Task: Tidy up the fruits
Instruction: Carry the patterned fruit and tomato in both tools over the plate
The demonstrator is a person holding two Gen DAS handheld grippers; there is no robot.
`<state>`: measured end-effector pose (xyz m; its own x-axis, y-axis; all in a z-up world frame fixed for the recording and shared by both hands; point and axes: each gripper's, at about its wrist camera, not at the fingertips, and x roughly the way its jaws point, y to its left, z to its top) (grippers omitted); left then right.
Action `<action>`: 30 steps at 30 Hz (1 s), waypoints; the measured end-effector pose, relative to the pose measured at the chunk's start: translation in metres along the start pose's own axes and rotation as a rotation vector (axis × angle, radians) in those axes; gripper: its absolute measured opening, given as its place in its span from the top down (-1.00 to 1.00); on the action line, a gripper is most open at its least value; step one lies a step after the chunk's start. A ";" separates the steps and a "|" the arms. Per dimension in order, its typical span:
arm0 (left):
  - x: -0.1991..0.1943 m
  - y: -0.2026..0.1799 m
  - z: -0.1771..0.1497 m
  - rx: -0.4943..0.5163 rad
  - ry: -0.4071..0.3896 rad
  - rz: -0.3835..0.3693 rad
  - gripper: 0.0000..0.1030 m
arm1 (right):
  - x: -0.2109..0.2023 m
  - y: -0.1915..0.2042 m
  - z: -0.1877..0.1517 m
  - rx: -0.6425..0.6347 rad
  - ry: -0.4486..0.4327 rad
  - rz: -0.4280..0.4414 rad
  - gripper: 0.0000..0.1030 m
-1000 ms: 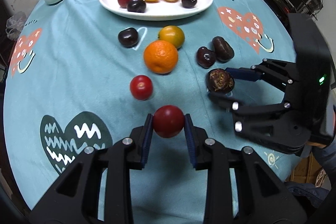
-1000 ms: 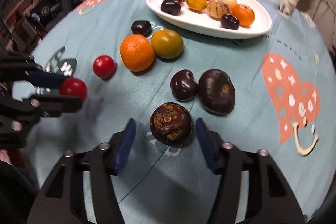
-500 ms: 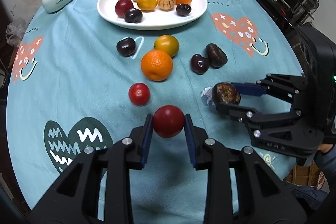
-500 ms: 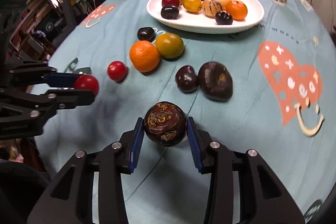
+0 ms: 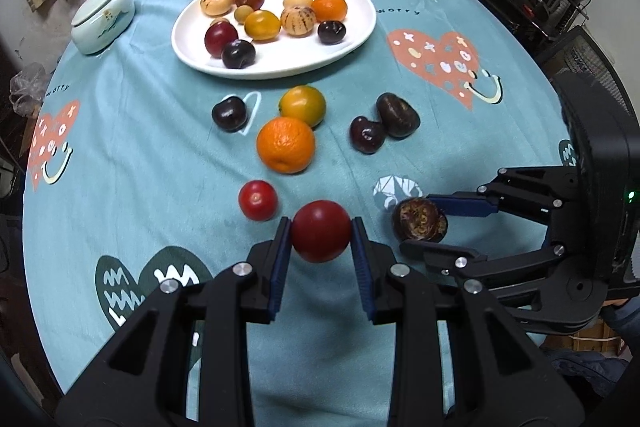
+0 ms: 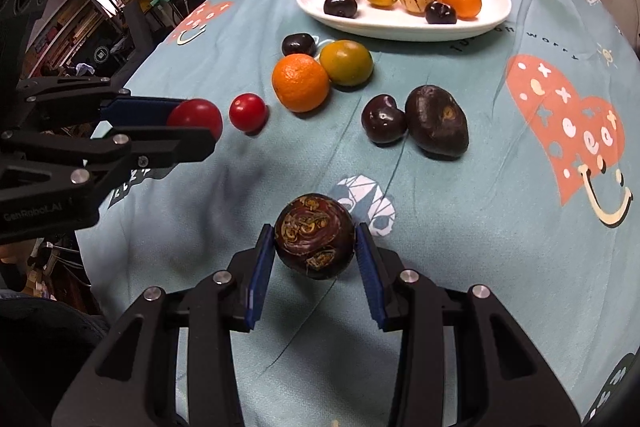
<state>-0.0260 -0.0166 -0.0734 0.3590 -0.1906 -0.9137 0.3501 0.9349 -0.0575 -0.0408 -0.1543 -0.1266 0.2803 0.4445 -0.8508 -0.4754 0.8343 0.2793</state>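
The left hand-held gripper [image 5: 321,241] was closed on a red round fruit [image 5: 320,230], its blue pads pressed to either side and the fruit lifted clear of the surface [image 5: 140,155]. The right hand-held gripper [image 6: 315,255] likewise gripped a dark mottled fruit [image 6: 314,241] between its pads, above the teal cloth. Both loads were over the near part of the surface, well apart from the white plate [image 5: 352,39] at the far side.

Outward from the grippers, six fruits lay loose on the cloth: a small red fruit [image 5: 258,200], an orange [image 5: 285,145] touching a yellow-green fruit [image 5: 302,105], a dark plum [image 5: 229,113], and a dark pair, a glossy dark fruit [image 5: 367,134] beside a dark oval fruit [image 5: 397,115]. The plate already held about ten fruits. By my reckoning the job was a little past halfway: two fruits picked but not delivered, six waiting.
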 end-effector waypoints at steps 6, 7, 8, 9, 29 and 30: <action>0.004 0.004 0.007 0.000 0.002 -0.016 0.42 | 0.004 -0.004 0.004 0.008 0.014 0.012 0.19; 0.005 0.005 0.008 -0.001 0.003 -0.018 0.42 | 0.004 -0.004 0.005 0.009 0.013 0.018 0.19; 0.006 0.007 0.010 -0.004 0.003 -0.019 0.42 | 0.004 -0.004 0.006 0.011 0.011 0.022 0.19; 0.006 0.011 0.012 -0.010 0.001 -0.022 0.42 | 0.003 -0.005 0.006 0.013 0.010 0.028 0.19; -0.003 0.068 0.091 -0.082 -0.106 -0.011 0.42 | -0.025 -0.033 0.080 -0.013 -0.112 0.019 0.20; -0.002 0.066 0.101 -0.071 -0.117 -0.012 0.42 | -0.030 -0.037 0.094 -0.011 -0.143 0.006 0.20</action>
<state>0.0841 0.0153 -0.0345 0.4553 -0.2314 -0.8598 0.2941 0.9505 -0.1000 0.0472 -0.1679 -0.0697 0.3929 0.4917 -0.7771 -0.4859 0.8284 0.2785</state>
